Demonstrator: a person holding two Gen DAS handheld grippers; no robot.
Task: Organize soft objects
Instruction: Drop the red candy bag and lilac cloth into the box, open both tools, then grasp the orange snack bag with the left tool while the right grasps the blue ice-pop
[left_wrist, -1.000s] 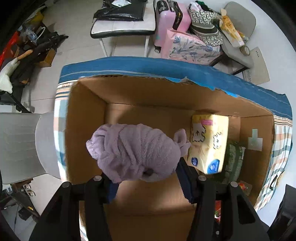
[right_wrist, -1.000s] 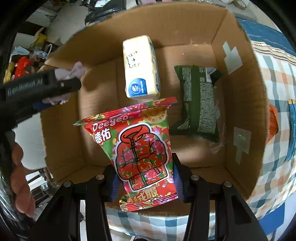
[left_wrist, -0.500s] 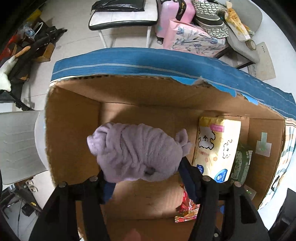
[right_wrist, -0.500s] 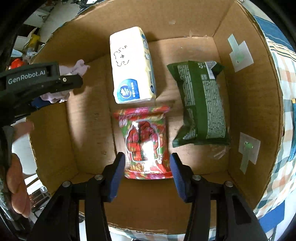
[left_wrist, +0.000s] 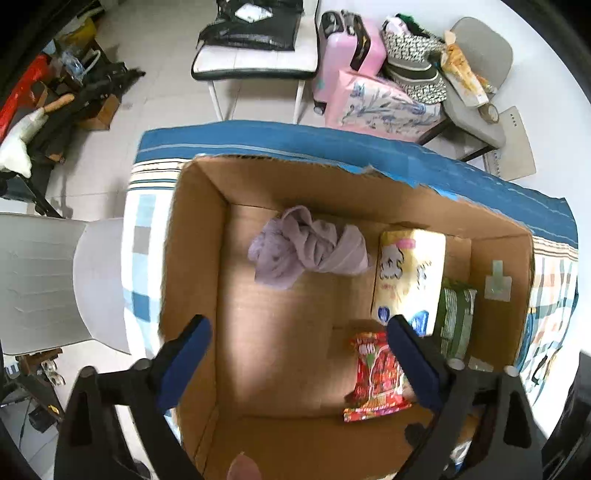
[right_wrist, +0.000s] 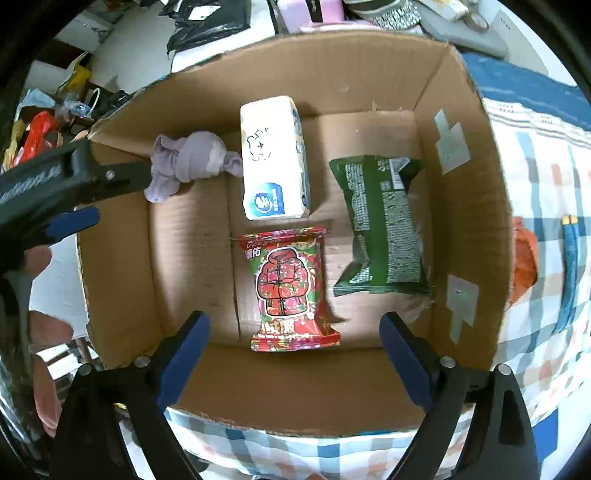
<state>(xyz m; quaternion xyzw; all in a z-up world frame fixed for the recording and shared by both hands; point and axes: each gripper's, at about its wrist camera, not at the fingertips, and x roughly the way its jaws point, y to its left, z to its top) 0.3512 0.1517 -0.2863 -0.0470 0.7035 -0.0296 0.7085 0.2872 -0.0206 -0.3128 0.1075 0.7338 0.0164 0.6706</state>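
An open cardboard box (left_wrist: 192, 258) (right_wrist: 472, 155) sits on a checked cloth. Inside lie a crumpled lilac cloth (left_wrist: 306, 247) (right_wrist: 188, 162) at the far left, a yellow tissue pack (left_wrist: 406, 277) (right_wrist: 273, 158), a red snack packet (left_wrist: 376, 373) (right_wrist: 288, 288) and a green packet (left_wrist: 454, 317) (right_wrist: 380, 225). My left gripper (left_wrist: 299, 328) is open and empty above the box's left side. My right gripper (right_wrist: 293, 325) is open and empty above the red packet's near end. The left gripper's arm shows in the right wrist view (right_wrist: 74, 181).
The box rests on a bed with a blue-edged checked cover (left_wrist: 332, 144) (right_wrist: 535, 184). An orange item (right_wrist: 524, 254) lies on the cover right of the box. A white chair (left_wrist: 44, 280) stands left. A pink suitcase (left_wrist: 347, 48) and bags stand beyond.
My left gripper opened and the lilac cloth dropped into the box's far left. My right gripper opened wide and drew back from the red packet, which lies flat on the box floor.
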